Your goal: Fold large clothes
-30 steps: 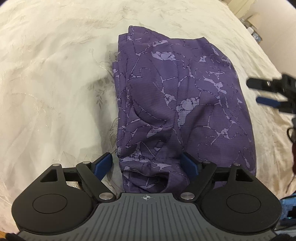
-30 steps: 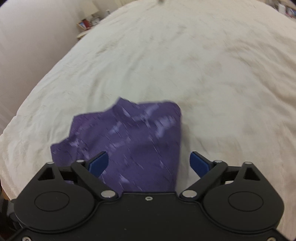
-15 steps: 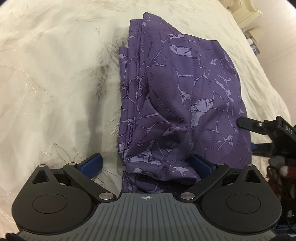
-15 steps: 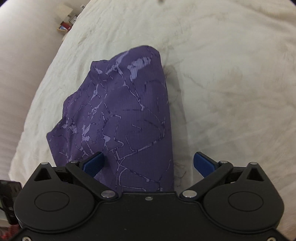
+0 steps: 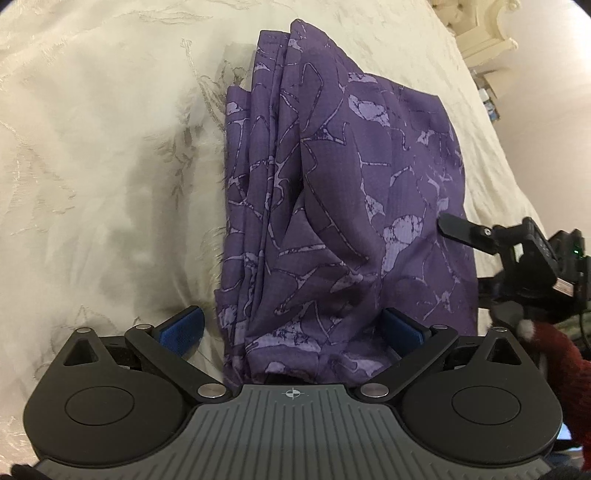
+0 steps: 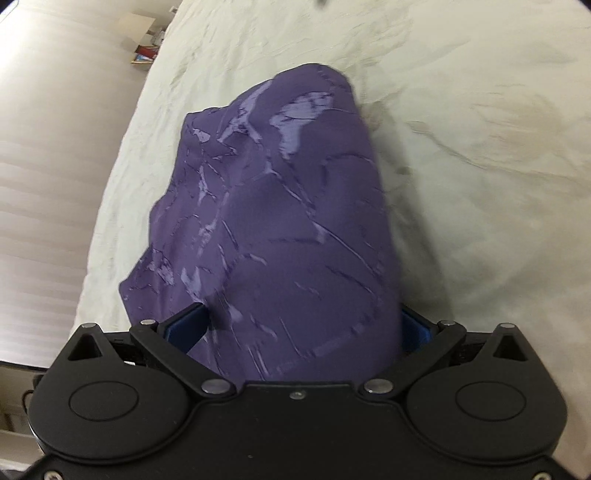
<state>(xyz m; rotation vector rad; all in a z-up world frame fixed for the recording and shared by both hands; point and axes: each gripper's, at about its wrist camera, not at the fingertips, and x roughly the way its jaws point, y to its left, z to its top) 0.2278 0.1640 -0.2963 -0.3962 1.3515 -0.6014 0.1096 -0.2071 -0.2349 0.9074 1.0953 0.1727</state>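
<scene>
A purple patterned garment [image 5: 332, 206] lies folded into a thick bundle on a cream bedspread [image 5: 103, 166]. My left gripper [image 5: 291, 328] is open, its blue pads astride the bundle's near end. In the right wrist view the same garment [image 6: 280, 229] fills the middle, and my right gripper [image 6: 299, 328] is open with its pads at either side of the cloth's near edge. The right gripper also shows in the left wrist view [image 5: 491, 254], at the bundle's right edge. Cloth hides the inner faces of the pads.
The bed's left edge and a pale wall [image 6: 55, 166] show in the right wrist view, with a small shelf [image 6: 144, 55] beyond. A cream carved furniture piece [image 5: 476, 29] stands past the bed's far right corner. Bare bedspread lies left of the bundle.
Both grippers have moved in closer to the garment, so it now reaches between their pads. The right gripper has come against the bundle's right edge. Both stay open.
</scene>
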